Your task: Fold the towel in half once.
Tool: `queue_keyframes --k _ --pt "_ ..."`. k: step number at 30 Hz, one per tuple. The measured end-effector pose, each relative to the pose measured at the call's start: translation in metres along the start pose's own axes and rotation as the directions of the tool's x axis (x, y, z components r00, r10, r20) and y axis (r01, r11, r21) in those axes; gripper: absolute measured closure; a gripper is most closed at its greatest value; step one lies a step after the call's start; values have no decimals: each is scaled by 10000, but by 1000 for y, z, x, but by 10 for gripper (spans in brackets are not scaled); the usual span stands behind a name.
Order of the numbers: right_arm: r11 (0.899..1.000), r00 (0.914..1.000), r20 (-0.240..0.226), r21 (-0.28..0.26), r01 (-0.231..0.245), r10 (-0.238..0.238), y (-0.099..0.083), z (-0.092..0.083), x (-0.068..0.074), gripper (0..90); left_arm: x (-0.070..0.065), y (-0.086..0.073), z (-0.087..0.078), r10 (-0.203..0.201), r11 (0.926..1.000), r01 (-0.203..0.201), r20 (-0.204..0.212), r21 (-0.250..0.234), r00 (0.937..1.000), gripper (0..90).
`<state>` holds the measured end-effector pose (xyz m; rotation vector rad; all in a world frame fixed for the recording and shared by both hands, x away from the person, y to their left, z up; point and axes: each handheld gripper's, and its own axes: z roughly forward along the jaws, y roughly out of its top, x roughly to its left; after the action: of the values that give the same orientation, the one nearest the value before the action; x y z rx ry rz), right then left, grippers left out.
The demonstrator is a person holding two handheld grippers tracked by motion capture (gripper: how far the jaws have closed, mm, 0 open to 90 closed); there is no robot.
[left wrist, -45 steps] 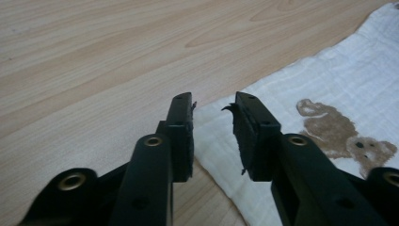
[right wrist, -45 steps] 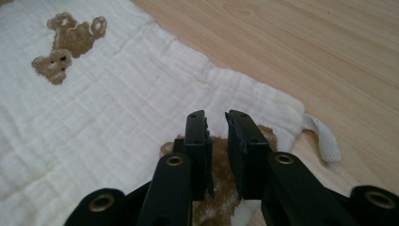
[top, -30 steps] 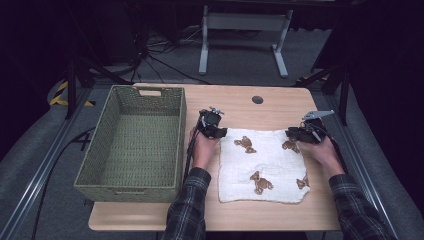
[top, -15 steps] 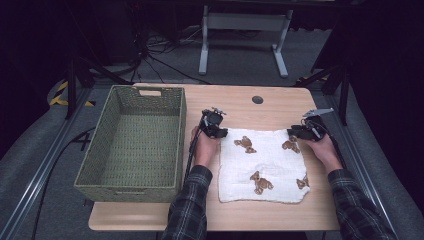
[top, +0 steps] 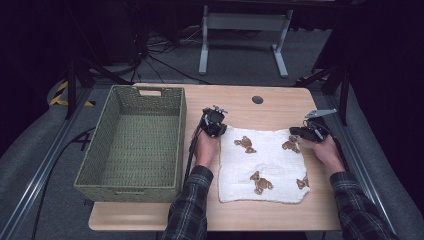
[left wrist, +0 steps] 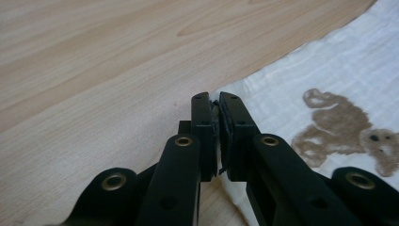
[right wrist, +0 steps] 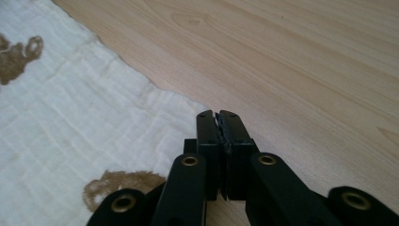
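Both tools, the left tool [top: 218, 131] and the right tool [top: 296, 133], pinch the far corners of the white square muslin cloth with brown bears [top: 267, 165] lying on the wooden table [top: 280, 107], so lift them evenly together.

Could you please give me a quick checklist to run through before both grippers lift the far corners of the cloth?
1. Left gripper at the cloth's far left corner, jaws just closed: ok.
2. Right gripper at the far right corner, jaws just closed: ok.
3. Fabric actually pinched on each side: cannot tell.
4. Cloth lies flat, nothing on it: ok.
5. Basket empty, beside the cloth: ok.
6. Table beyond the cloth free: ok.
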<state>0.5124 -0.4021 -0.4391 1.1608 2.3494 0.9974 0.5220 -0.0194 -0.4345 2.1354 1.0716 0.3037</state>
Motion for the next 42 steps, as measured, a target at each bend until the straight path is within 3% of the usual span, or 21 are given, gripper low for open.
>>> queue_keyframes --k 8,15,29,32,42 --pt "9991 9999 -61 -410 102 -105 2 -20 5 882 -7 3 -20 213 9994 -217 -183 -257 9996 854" --pt "9967 9996 -215 -794 181 -199 -5 -38 16 882 -16 -3 -31 379 9992 -385 -400 -135 9985 853" --pt "9957 9973 -469 -769 522 -560 -24 -60 33 882 -26 -27 -54 518 9985 -520 -184 -144 9985 855" --pt "9950 9972 -498 -860 514 -558 -27 -65 36 882 -30 -31 -57 703 9974 -706 -214 -121 9973 855" --pt "9950 9955 -621 -743 674 -721 -40 -76 48 881 -44 -45 -69 773 9969 -774 -78 -161 9970 856"
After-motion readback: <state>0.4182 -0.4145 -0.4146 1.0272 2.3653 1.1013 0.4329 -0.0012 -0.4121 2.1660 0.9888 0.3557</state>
